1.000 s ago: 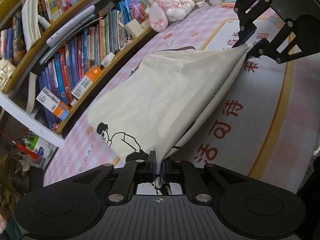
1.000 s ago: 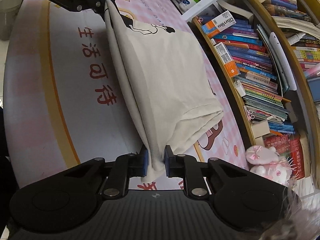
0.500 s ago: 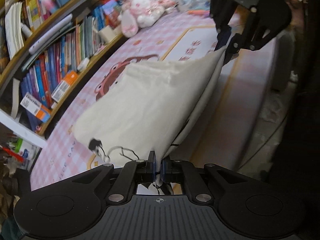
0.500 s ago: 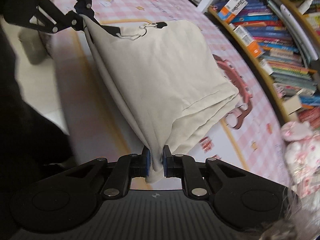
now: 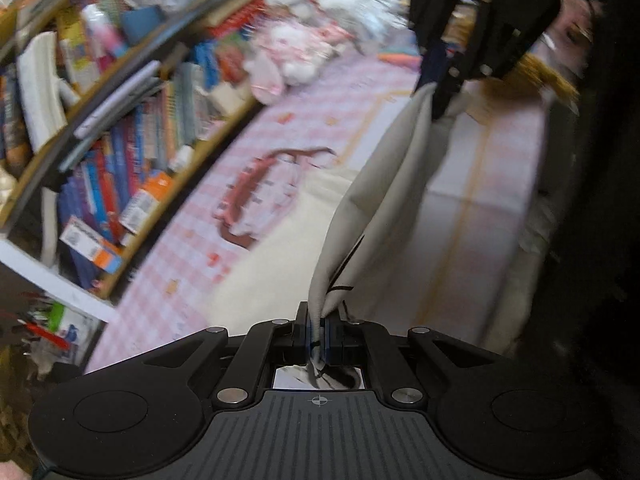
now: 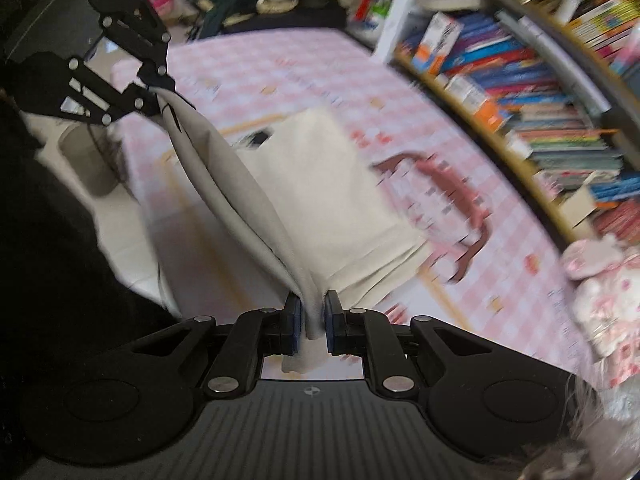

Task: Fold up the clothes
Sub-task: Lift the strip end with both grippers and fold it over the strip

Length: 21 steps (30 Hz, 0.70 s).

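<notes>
A cream t-shirt (image 5: pixel 376 184) with a black cartoon print is stretched in the air between my two grippers; its lower part drapes onto the pink checked table (image 5: pixel 248 152). My left gripper (image 5: pixel 318 334) is shut on one end of the folded edge. My right gripper (image 6: pixel 312 324) is shut on the other end; it also shows at the top of the left wrist view (image 5: pixel 432 100). In the right wrist view the shirt (image 6: pixel 320 184) hangs down to the table and my left gripper (image 6: pixel 158 94) grips its far corner. Both views are motion-blurred.
A curved bookshelf (image 5: pixel 120 128) full of books runs along the table's far side (image 6: pixel 540 92). Pink plush toys (image 5: pixel 292 60) sit at the table's end (image 6: pixel 600 280). A person's face (image 5: pixel 568 40) shows behind the right gripper. The table's near edge drops off beside a dark area (image 6: pixel 52 240).
Both grippers have lifted the shirt's held edge higher above the table and tilted, so the cloth now hangs in a narrow taut fold. Both grips are unchanged.
</notes>
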Each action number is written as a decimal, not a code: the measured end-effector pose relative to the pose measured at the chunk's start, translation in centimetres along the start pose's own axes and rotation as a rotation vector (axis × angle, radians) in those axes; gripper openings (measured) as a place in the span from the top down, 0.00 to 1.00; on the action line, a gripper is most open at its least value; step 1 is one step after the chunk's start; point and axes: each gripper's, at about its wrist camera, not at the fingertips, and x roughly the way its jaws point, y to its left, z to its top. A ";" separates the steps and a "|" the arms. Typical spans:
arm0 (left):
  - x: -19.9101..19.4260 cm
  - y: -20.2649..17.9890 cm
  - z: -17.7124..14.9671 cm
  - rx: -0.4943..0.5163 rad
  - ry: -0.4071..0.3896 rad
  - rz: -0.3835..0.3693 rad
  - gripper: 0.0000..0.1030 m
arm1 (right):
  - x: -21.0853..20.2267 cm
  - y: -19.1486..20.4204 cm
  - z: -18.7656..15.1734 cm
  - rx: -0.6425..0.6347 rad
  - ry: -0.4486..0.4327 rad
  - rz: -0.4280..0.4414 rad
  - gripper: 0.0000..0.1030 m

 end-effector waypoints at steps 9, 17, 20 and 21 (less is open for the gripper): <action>3.4 4.2 1.8 -0.015 0.009 0.052 0.92 | 2.6 -3.8 2.7 -0.021 -0.053 -0.118 0.90; 8.0 8.4 1.8 -0.123 0.042 -0.010 0.91 | 8.0 -7.9 5.0 0.012 -0.006 -0.108 0.89; 10.0 9.9 1.3 -0.159 0.063 -0.035 0.89 | 10.9 -9.2 5.7 0.018 0.025 -0.100 0.89; 10.8 10.3 1.1 -0.170 0.071 -0.044 0.88 | 11.8 -9.5 6.0 0.016 0.033 -0.098 0.89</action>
